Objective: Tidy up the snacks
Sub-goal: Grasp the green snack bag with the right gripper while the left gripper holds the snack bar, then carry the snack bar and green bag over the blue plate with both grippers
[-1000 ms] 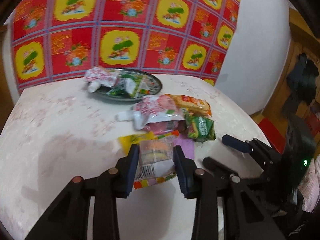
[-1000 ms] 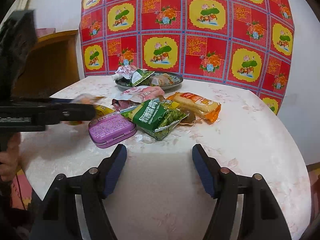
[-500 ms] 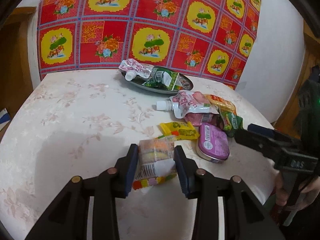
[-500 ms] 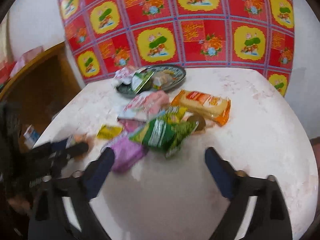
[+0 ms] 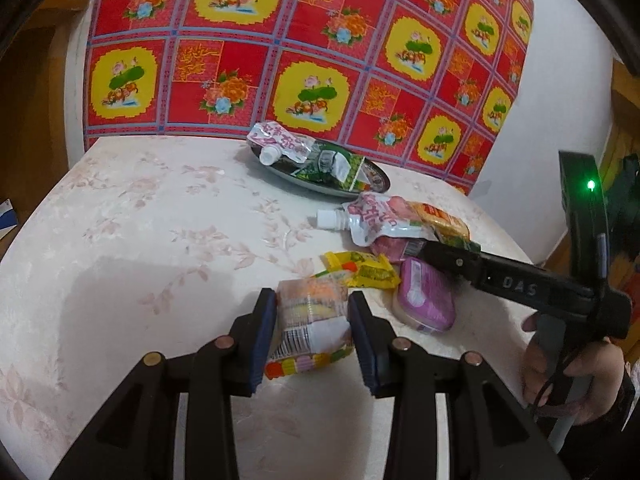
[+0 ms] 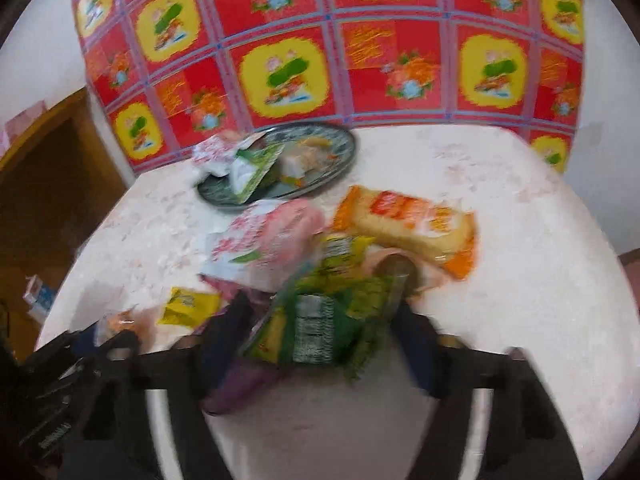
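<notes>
We keep the left tongs (image 5: 312,332) clamped on the clear snack pack (image 5: 310,322) for carrying to the plate (image 5: 372,184), while our right tongs (image 6: 316,344) are closing around the green packet (image 6: 316,328).

Soft, even indoor light, fairly bright on the pale table (image 5: 160,220); only a faint grey shadow on it, near the left gripper (image 5: 312,332). Sharp in the left wrist view. Heavily motion-blurred in the right wrist view, snacks smeared. Strong fisheye bending and black corners around the table.
</notes>
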The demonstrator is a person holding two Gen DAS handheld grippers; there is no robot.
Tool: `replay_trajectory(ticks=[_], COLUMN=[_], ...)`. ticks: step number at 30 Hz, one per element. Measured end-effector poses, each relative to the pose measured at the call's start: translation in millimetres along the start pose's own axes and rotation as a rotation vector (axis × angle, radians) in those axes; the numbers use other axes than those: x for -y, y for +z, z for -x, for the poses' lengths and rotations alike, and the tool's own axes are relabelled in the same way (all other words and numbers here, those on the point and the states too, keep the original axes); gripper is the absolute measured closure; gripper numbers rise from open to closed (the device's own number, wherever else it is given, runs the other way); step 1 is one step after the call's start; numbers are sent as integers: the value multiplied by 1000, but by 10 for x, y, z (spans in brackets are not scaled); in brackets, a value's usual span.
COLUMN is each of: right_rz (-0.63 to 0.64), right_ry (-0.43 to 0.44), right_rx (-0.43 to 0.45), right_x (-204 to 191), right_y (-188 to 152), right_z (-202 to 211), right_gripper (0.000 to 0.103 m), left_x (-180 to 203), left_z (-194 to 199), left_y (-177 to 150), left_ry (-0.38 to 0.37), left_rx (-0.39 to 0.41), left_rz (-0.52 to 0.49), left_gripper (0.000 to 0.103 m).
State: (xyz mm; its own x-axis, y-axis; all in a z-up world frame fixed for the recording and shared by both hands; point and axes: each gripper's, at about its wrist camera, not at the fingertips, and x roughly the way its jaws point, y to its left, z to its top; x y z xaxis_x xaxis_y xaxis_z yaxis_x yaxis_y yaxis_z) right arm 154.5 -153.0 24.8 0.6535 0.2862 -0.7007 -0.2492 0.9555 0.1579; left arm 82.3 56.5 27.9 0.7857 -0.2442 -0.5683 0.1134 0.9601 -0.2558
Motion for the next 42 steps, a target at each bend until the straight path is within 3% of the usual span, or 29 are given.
replay_trajectory(ticks=[6,15,19,22,26,32,38,42], right_rz=[71,198,233,225,196,193,174,237], right_ry=[14,72,52,101,134,183,197,169], right_rx=[20,43,122,170,182,208,242,282], right_x=[-6,-111,-122,-76,-14,35,138,98], right_y=[-102,-551,-667,-700,-673,-565,-285,-63], right_z=[156,496,551,594,607,682,766,835], right_gripper=[56,55,55,58,59,60,62,63], left_x=[46,39,38,44,43,30,208,276], left_z=[7,-21,-12,8,73,122,312,391], left_y=[-6,1,-2,-15,-34,71,315,566], left_ry=[9,-3,-4,-6,14,-44,2,30], left_rx=[5,-16,-7,15,53,3,30,58], left_rz=[-31,-35,-29,-26,-27,9,-105,-163], left_gripper=[64,64,64,65,66,66,65,65])
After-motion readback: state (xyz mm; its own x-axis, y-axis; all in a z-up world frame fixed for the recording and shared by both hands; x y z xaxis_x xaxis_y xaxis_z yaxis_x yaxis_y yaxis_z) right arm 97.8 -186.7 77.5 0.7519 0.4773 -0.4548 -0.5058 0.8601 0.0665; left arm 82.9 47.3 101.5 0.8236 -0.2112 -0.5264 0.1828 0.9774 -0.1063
